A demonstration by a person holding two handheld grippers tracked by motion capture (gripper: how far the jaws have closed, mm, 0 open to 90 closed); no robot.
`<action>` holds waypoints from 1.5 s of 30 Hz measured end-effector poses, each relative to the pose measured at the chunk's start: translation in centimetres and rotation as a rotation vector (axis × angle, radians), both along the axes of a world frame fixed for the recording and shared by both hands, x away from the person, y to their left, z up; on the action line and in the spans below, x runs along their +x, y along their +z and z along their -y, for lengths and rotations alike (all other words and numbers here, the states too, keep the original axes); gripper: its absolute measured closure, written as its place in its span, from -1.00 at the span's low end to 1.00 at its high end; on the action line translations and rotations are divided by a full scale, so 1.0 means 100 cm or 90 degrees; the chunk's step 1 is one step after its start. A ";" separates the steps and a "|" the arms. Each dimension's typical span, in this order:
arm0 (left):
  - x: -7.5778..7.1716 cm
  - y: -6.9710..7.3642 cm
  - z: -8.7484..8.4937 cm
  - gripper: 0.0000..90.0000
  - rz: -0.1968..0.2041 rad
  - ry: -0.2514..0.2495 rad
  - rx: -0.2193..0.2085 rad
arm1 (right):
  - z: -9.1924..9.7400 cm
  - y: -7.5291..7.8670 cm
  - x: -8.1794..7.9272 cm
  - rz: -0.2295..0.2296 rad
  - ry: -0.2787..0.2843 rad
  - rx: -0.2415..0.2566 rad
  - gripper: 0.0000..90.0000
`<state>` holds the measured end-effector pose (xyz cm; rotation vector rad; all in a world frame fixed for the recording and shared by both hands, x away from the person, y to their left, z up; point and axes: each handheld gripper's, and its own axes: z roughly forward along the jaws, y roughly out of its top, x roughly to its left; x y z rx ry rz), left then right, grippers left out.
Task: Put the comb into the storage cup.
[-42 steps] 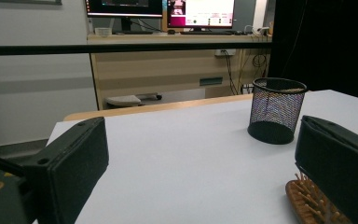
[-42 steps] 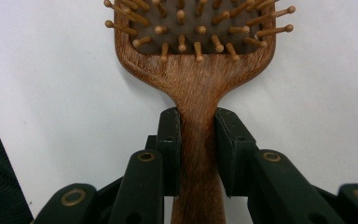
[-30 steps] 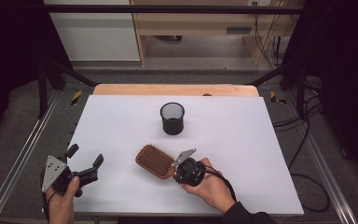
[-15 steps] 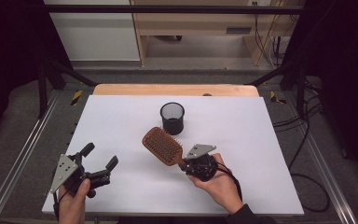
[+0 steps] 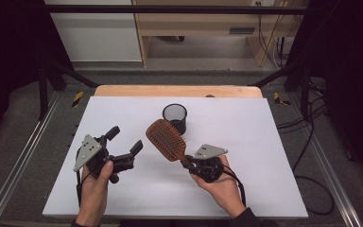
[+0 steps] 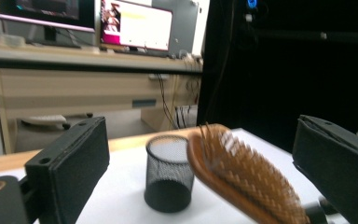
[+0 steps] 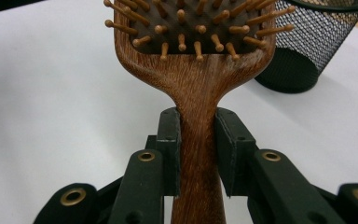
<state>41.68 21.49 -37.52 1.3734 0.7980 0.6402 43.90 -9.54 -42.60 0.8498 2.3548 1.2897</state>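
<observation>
Lifting off the white table (image 5: 274,142), the wooden hairbrush (image 5: 166,140) now hangs at frame centre, head tilted up toward the black mesh cup (image 5: 175,117), where a second ago it lay flat. Right gripper (image 5: 189,164) is clamped on the handle. Left gripper (image 5: 123,142), lower left, has moved inward, jaws spread, empty. Probably headed for the cup.
</observation>
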 end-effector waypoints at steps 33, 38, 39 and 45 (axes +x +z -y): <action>-0.010 -0.015 0.028 -0.93 -0.071 -0.056 -0.056 | -0.010 0.009 -0.013 0.062 0.011 0.077 0.62; -0.009 -0.016 0.029 -0.93 -0.077 -0.064 -0.062 | -0.012 0.009 -0.015 0.066 0.016 0.082 0.62; -0.008 -0.016 0.030 -0.93 -0.079 -0.066 -0.064 | -0.013 0.009 -0.015 0.068 0.019 0.082 0.62; -0.005 -0.020 0.030 -0.93 -0.099 -0.080 -0.086 | -0.022 0.007 -0.017 0.075 0.032 0.077 0.62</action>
